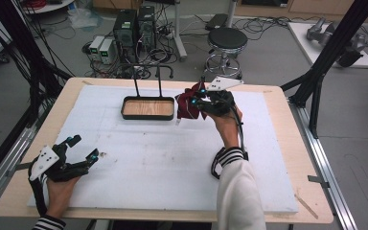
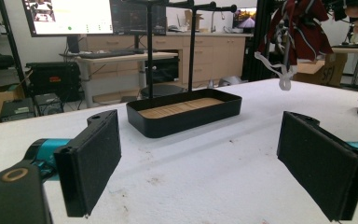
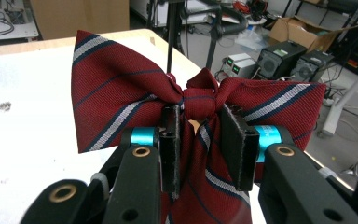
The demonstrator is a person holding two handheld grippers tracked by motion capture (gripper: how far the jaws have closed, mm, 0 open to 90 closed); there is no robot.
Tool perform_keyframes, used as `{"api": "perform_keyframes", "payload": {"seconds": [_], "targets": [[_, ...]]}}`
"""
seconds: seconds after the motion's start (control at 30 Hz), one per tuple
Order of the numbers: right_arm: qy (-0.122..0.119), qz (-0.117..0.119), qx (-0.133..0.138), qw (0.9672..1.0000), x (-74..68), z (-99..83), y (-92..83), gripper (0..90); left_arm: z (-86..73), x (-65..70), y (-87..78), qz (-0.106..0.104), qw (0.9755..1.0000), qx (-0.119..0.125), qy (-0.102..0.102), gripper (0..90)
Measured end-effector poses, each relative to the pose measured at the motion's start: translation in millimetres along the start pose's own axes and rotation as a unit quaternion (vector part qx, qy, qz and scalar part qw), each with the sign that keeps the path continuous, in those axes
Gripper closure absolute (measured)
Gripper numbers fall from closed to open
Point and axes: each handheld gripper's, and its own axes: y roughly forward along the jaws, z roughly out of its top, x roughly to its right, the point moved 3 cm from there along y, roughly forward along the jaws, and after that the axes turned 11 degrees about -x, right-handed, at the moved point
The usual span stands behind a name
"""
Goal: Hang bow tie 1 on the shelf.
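Bow tie [image 3: 121, 100], maroon, striped, no readable label, gripped at knot by right tongs [image 3: 200, 140] above surface [image 1: 172, 158]; left tongs [image 2: 200, 163] open, empty.

Your sleeves are white, ending in black-and-white striped cuffs at both wrists. Each black plastic two-jaw gripper, the left one [image 1: 83, 149] and the right one [image 1: 200, 97], carries a grey three-cornered plate on top and turquoise metal collars behind its jaws. The pads [image 2: 95, 163] are flat, rectangular and faced in rough black foam. Brass-ringed screw holes dot the black linkage arms, and a black cable loops from each gripper past your wrist.
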Motion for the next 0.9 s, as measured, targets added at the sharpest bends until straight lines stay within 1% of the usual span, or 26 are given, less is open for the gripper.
{"api": "perform_keyframes", "payload": {"seconds": [0.03,0.07,0.17,0.2,0.23,0.33,0.47,0.53,0.67,0.8,0.83,0.87,0.9], "targets": [[0.0,0.0,0.0,1.0,0.0,0.0,0.0,70.2,-0.1,-0.2,-0.1,0.001,1.0,-0.001,0.0,13.9],[-0.002,0.003,0.001,1.0,0.1,6.1,0.5,70.2,0.0,-0.1,-0.1,0.001,1.0,0.0,0.0,13.9],[-0.006,0.008,0.004,0.9999,-0.7,14.7,1.0,70.2,-0.1,-0.2,-0.1,0.001,1.0,0.0,0.0,13.9],[-0.006,0.008,0.004,0.9999,-0.7,14.7,1.0,70.2,0.0,-0.3,-0.1,0.0,1.0,0.0,-0.001,13.9],[-0.01,0.012,0.007,0.9998,-1.1,19.6,2.4,70.2,-0.1,-0.3,-0.1,0.001,1.0,0.0,-0.001,13.9],[-0.017,0.017,0.002,0.9997,-2.3,25.5,5.1,70.2,-0.1,-0.3,-0.1,0.001,1.0,0.0,-0.001,13.9],[-0.021,0.022,0.004,0.9995,-2.9,31.9,7.7,70.2,-0.1,-0.4,-0.2,0.0,1.0,-0.001,-0.001,13.9],[-0.023,0.028,0.006,0.9993,-3.5,37.5,10.6,70.2,-0.1,-0.5,-0.2,0.0,1.0,-0.001,0.0,13.9],[-0.028,0.032,0.009,0.9991,-4.5,44.1,13.9,70.2,-0.1,-0.7,-0.3,0.001,1.0,0.0,0.0,13.9],[-0.034,0.034,0.006,0.9988,-5.5,53.7,18.8,70.2,-0.1,-0.6,-0.3,0.0,1.0,0.0,0.0,13.9],[-0.032,0.038,0.003,0.9988,-5.9,55.9,19.8,70.1,-0.1,-0.5,-0.1,0.0,1.0,0.001,-0.001,13.9],[-0.037,0.033,0.006,0.9988,-5.8,57.4,20.6,70.2,0.0,-0.5,-0.1,0.0,1.0,0.001,-0.001,13.9],[-0.037,0.034,0.008,0.9987,-6.0,59.2,21.5,70.1,-0.1,-0.5,-0.2,0.0,1.0,0.001,-0.001,13.9]]}}
